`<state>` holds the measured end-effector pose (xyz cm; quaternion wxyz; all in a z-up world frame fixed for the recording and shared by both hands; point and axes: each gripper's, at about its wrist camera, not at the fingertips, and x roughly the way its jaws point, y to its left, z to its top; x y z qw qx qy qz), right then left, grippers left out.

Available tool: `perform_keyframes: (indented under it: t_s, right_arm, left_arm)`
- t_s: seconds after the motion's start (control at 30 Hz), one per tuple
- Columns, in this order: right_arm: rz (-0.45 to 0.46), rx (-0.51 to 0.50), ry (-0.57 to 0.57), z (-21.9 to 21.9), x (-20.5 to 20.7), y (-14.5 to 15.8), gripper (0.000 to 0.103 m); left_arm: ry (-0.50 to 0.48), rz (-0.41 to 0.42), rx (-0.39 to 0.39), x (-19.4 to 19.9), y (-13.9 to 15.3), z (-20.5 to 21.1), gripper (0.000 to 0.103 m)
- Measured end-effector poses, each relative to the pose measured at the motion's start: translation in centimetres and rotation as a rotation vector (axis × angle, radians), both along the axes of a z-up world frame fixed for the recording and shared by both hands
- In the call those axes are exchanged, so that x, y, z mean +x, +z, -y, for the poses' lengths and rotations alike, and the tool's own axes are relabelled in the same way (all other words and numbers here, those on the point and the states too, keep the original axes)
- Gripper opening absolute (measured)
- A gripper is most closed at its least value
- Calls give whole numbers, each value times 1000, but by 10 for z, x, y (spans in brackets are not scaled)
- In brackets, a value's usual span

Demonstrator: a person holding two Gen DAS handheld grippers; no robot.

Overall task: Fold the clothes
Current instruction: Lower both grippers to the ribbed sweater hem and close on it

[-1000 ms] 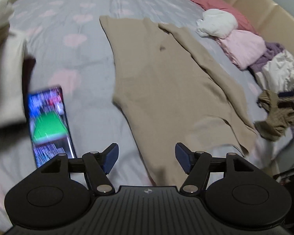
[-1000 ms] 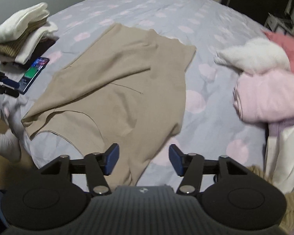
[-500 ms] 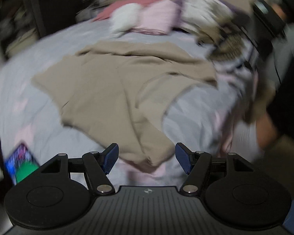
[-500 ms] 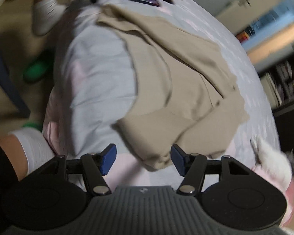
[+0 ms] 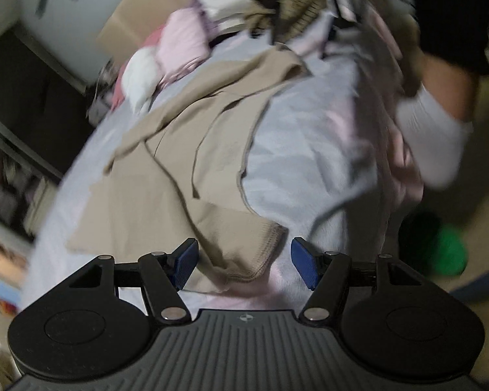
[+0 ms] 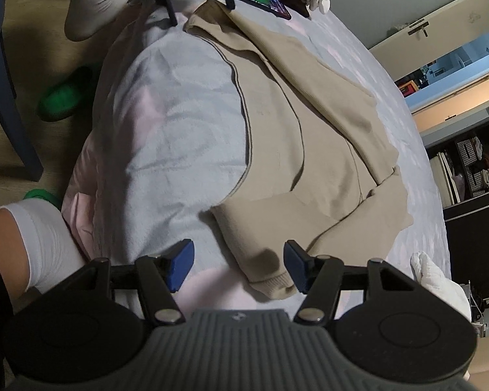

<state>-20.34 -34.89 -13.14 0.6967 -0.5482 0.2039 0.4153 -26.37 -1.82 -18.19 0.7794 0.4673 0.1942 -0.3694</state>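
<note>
1. The beige garment (image 6: 309,123) lies spread on the pale blue bedspread (image 6: 179,137), one sleeve end under each tool; a second ago both tools looked across the whole bed from higher up, and now they sit low at the near edge
2. The left gripper (image 5: 243,265) has its blue pads spread wide, the ribbed cuff (image 5: 260,254) lying between them, unpinched
3. The right gripper (image 6: 238,267) is likewise spread, the other cuff (image 6: 270,280) just inside its right pad
4. The phone (image 6: 260,0) that filled the left view earlier is gone from it; the right view shows it far off, partly cut by the frame
5. The left view is smeared with motion: the heap of clothes (image 5: 179,45) beyond blurs together
6. A white sock (image 6: 45,241) and a green slipper (image 6: 65,94) show by the floor
</note>
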Motion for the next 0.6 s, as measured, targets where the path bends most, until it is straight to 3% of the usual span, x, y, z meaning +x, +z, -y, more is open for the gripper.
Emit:
perform_keyframes:
  t_s: [0.4, 0.47, 0.6]
  right_arm:
    - [20, 5, -4, -6, 4, -8, 63]
    - [20, 5, -5, -6, 5, -10, 64]
    - [22, 11, -9, -6, 4, -8, 64]
  left_arm:
    - [-20, 63, 24, 3, 1, -6, 59]
    - [-26, 72, 31, 3, 1, -6, 48]
    - [-50, 83, 67, 0, -5, -6, 46]
